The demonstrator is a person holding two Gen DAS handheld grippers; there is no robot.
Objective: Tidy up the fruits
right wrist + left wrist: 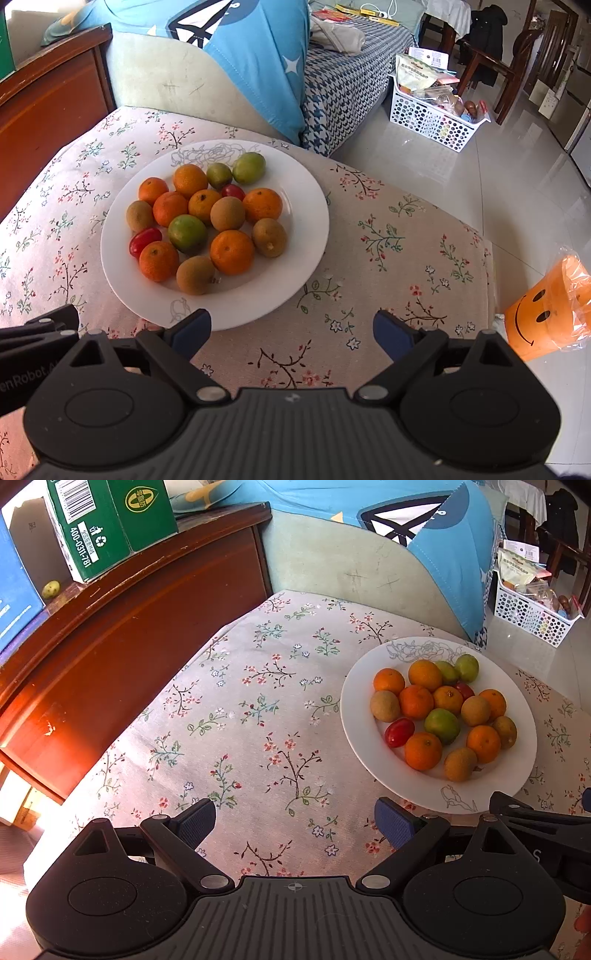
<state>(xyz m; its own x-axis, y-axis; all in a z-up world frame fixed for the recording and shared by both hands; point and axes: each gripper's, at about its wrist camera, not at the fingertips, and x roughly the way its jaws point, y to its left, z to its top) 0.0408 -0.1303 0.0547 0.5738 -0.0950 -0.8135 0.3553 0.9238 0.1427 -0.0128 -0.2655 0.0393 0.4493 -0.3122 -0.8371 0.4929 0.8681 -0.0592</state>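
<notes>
We hold both grippers, left gripper (294, 825) and right gripper (291, 338), jaws released (nothing held). The plate (303, 236) of fruits (207, 221) lies far-left of the right gripper, which seems nearer.

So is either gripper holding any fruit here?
No. The left gripper and right gripper are both open and empty; all fruit sits on the white plate.
</notes>
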